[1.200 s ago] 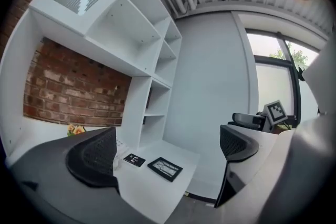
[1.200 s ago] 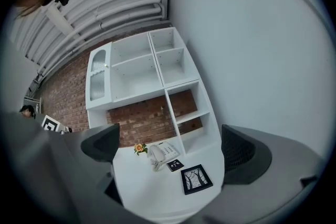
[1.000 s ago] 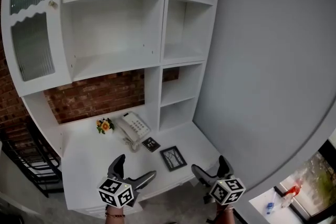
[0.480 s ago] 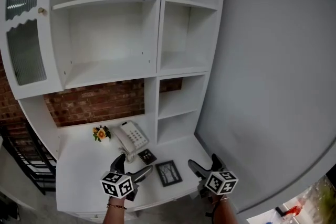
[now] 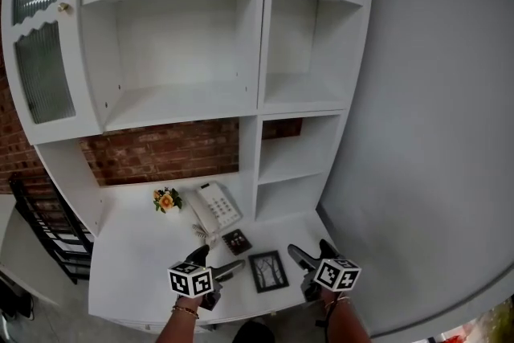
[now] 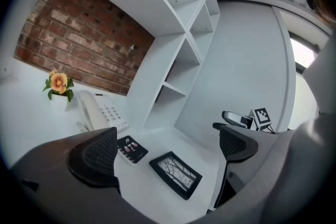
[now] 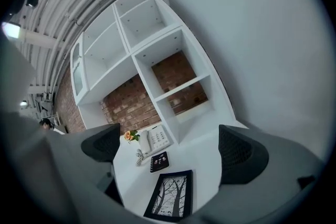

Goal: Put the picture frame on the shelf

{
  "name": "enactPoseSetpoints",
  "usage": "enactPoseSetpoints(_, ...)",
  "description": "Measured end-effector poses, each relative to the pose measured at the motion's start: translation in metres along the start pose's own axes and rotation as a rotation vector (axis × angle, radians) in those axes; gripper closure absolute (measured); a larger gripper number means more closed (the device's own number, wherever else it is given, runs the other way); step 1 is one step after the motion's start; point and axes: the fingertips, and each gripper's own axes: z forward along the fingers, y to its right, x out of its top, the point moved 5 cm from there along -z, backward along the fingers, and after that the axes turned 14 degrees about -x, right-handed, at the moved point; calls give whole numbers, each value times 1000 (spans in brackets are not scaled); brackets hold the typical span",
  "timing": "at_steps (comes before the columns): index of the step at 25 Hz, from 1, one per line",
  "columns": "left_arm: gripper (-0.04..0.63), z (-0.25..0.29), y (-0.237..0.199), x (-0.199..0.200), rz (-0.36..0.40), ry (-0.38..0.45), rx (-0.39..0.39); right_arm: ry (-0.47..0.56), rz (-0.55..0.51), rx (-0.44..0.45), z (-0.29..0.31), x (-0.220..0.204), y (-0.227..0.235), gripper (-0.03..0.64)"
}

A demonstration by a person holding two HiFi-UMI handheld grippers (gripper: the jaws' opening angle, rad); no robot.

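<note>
Lying flat on the white desk (image 5: 136,269), the black rectangular picture frame (image 5: 268,271) sat between the left gripper (image 5: 218,261) and right gripper (image 5: 309,251), both spread wide and empty; it looked light, rigid, probably glazed, best pinched across one thin edge

White shelf (image 5: 259,52), red brick wall (image 5: 161,153), black picture frame (image 5: 268,271), orange flower (image 5: 165,200)

No legible text, brand or number anywhere; keys of the telephone (image 5: 215,207) too small.
</note>
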Motion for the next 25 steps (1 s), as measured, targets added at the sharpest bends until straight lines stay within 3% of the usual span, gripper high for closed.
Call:
enactPoseSetpoints(6,23,37,-15,-52,-107,-115,-35,-133,22,5,38,-44,18,44)
enactPoseSetpoints(13,23,81,-18,-93,-204,-254,-93,-388,-4,53,77,-92,18,46)
enactPoseSetpoints(18,23,107,-14,-104,-268,-303,-160,-461,50,98,99,-104,10,51)
enactPoseSetpoints(22,23,118,-23,-108,-296,-308,-146,-480,113,144,112,-111,5,109)
enactPoseSetpoints(25,23,123,-25,-111,-315,-318,-151,-508,153,147,117,-119,5,117)
